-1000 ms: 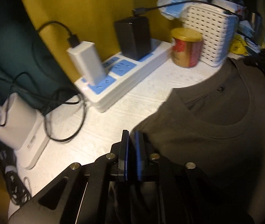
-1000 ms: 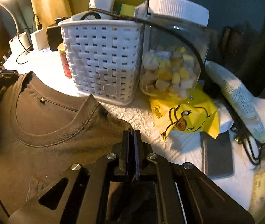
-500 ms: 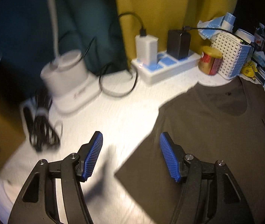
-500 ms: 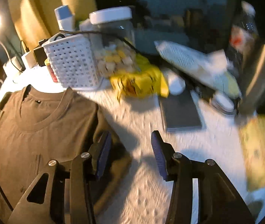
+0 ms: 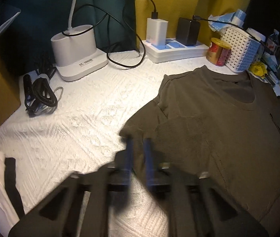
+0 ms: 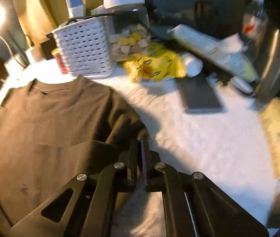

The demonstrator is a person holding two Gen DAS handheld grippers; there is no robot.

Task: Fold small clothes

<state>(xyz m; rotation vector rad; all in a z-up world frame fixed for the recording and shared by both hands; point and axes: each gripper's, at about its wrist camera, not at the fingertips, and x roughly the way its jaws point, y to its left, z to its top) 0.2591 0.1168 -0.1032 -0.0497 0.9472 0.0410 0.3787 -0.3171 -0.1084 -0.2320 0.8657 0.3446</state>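
A dark olive T-shirt (image 5: 219,128) lies face up on the white textured cloth (image 5: 80,118), collar toward the back. In the left wrist view my left gripper (image 5: 138,144), blurred, has its jaws closing on the edge of the shirt's left sleeve (image 5: 140,126), with fabric between the blue pads. In the right wrist view the same T-shirt (image 6: 51,128) fills the left half. My right gripper (image 6: 140,141) has its jaws closing too, pinching the bunched tip of the right sleeve (image 6: 128,124), fingers almost together.
At the back stand a white lamp base (image 5: 76,51), a power strip (image 5: 175,49) with chargers, a red-gold can (image 5: 218,52) and a white basket (image 5: 238,53). A coiled cable (image 5: 41,94) lies left. A jar (image 6: 130,35), yellow packet (image 6: 155,67) and dark slab (image 6: 199,96) crowd the right.
Both grippers let go near the shirt's shoulders, opened wide, moved outward along the shirt and have closed again, each on a sleeve edge.
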